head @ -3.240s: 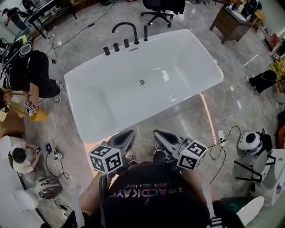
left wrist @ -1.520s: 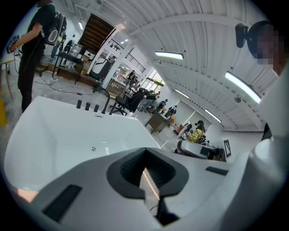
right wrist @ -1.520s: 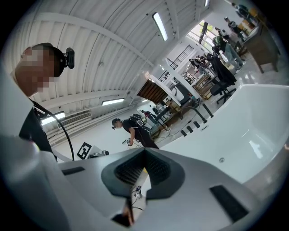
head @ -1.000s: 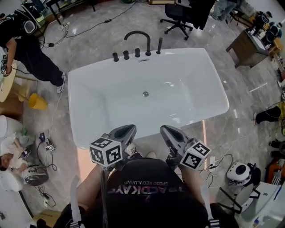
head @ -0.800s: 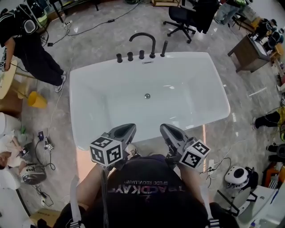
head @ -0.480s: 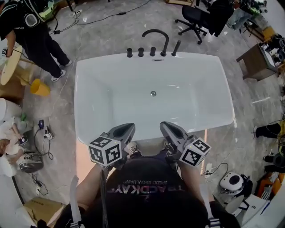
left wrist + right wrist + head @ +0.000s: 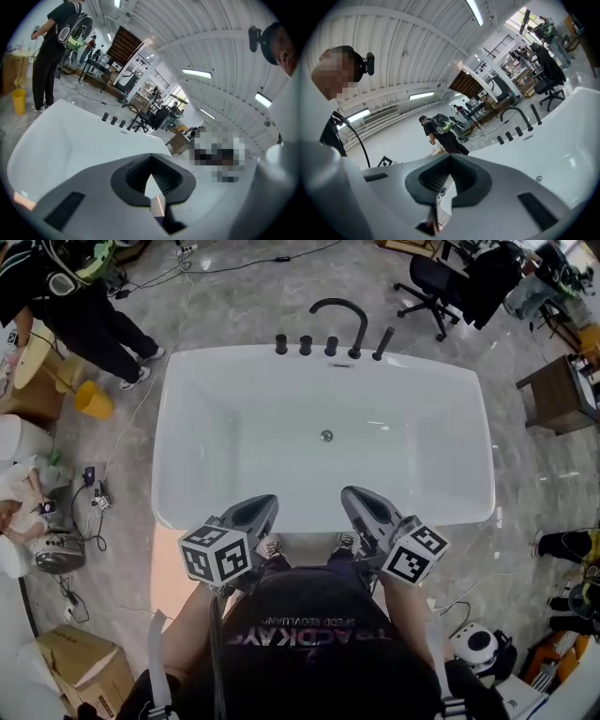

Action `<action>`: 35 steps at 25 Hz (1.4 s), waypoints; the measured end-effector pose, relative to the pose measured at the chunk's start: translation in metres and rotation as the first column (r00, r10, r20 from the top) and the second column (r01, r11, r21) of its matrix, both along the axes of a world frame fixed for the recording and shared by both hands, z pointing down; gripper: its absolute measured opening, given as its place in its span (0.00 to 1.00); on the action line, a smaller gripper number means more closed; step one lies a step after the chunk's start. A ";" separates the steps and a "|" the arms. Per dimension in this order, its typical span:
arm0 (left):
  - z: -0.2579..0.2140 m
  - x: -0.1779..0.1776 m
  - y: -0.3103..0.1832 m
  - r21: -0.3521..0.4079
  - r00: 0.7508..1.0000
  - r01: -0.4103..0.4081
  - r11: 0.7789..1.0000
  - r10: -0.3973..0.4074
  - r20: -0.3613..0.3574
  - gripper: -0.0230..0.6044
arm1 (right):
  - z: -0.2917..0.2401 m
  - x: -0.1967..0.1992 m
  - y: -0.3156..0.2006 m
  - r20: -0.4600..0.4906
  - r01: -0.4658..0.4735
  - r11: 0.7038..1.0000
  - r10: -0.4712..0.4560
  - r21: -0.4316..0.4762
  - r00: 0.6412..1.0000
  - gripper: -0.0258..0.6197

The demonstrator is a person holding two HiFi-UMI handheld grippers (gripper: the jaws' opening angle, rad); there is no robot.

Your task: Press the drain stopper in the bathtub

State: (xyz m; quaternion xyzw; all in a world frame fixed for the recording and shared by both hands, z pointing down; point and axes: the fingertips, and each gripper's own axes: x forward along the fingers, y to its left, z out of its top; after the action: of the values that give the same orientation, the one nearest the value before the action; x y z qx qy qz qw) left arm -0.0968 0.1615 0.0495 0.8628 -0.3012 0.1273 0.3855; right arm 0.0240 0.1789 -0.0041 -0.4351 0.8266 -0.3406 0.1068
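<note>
Both tools clenched, jaws together, empty. Left tool (image 7: 255, 510) and right tool (image 7: 358, 502) sit side by side over the near rim of the bathtub (image 7: 300, 517), close to the person's chest. Drain stopper (image 7: 326, 436) is mid-floor of the tub, toward the faucet (image 7: 339, 320) side, well apart from both tools.

The bathtub (image 7: 441, 371) is seen as smooth, glossy white; its drain stopper (image 7: 326, 436) as shiny metal. The faucet (image 7: 362, 329) is finished matt black, the floor (image 7: 248, 301) polished grey stone.
</note>
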 end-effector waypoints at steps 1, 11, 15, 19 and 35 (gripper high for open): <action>-0.001 0.008 -0.001 0.004 1.000 0.003 1.000 -0.003 0.003 0.04 | -0.001 0.010 0.000 -0.002 0.001 1.000 -0.001 0.005 1.000 0.06; 0.001 0.082 -0.001 0.000 0.999 -0.025 1.000 0.025 0.039 0.04 | 0.011 0.111 0.000 -0.013 -0.072 0.997 0.071 -0.015 0.997 0.06; 0.014 0.103 0.002 -0.046 0.997 -0.029 0.998 0.032 0.063 0.04 | 0.023 0.137 -0.003 -0.006 -0.081 0.996 0.080 -0.049 0.997 0.06; 0.031 0.119 0.004 -0.086 0.996 -0.034 0.996 0.040 0.078 0.04 | 0.043 0.153 -0.007 -0.005 -0.077 0.993 0.076 -0.092 0.997 0.06; 0.115 0.111 -0.035 -0.022 0.946 -0.199 0.980 0.198 0.256 0.04 | 0.159 0.145 -0.077 -0.184 -0.015 0.975 -0.027 -0.223 0.983 0.06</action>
State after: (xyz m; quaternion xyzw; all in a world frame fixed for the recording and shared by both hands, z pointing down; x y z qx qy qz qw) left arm 0.0146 0.1264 0.1641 0.8658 -0.2605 0.2754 0.3267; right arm 0.1695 0.1021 0.1552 -0.4717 0.7907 -0.3897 -0.0213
